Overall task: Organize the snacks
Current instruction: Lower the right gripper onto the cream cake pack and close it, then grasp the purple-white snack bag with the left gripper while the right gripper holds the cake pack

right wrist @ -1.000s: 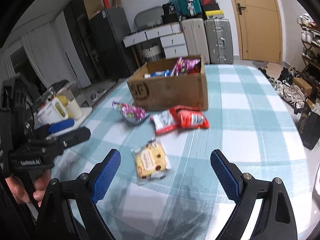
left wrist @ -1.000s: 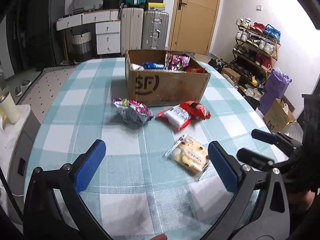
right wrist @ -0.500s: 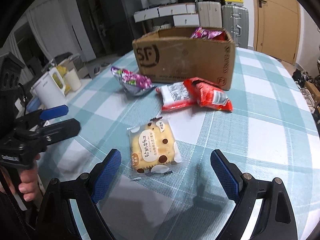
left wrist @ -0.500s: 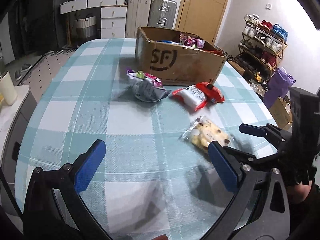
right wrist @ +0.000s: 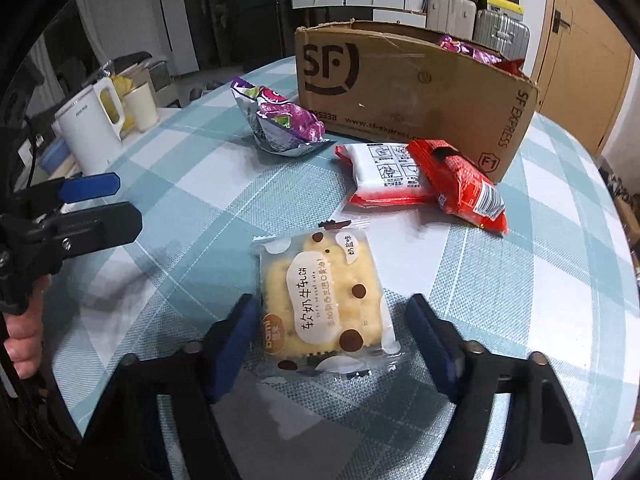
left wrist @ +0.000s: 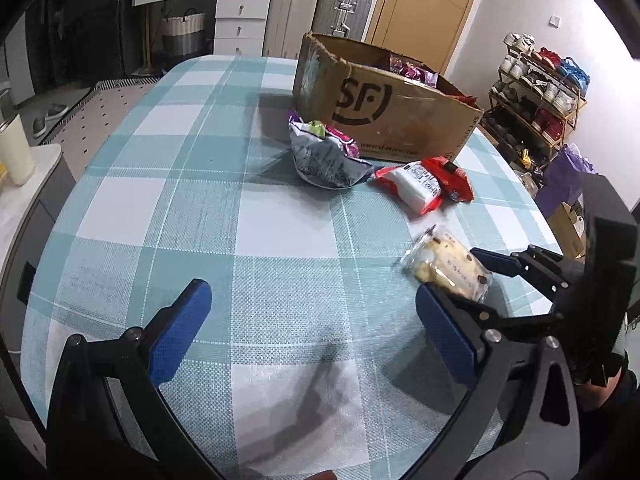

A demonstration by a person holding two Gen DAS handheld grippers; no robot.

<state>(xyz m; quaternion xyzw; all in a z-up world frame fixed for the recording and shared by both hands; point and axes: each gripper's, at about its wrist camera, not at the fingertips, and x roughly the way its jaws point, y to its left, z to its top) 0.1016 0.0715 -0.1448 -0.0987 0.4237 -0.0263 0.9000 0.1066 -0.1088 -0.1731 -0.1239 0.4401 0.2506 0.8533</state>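
Astride the biscuit pack (right wrist: pixel 325 297), right fingers (right wrist: pixel 230 340), seemingly touching.

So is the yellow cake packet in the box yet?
No. The cake packet lies flat on the tablecloth, outside the cardboard box.

Your right gripper (right wrist: pixel 330 344) has just been closing its jaws around the yellow cake packet (right wrist: pixel 324 304); the left pad touches the wrapper, the right stands just clear. Beyond the packet lie two red snack packs (right wrist: pixel 420 184), a purple bag (right wrist: pixel 280 120) and the cardboard box (right wrist: pixel 408 88) on the checked table (right wrist: pixel 520 280).
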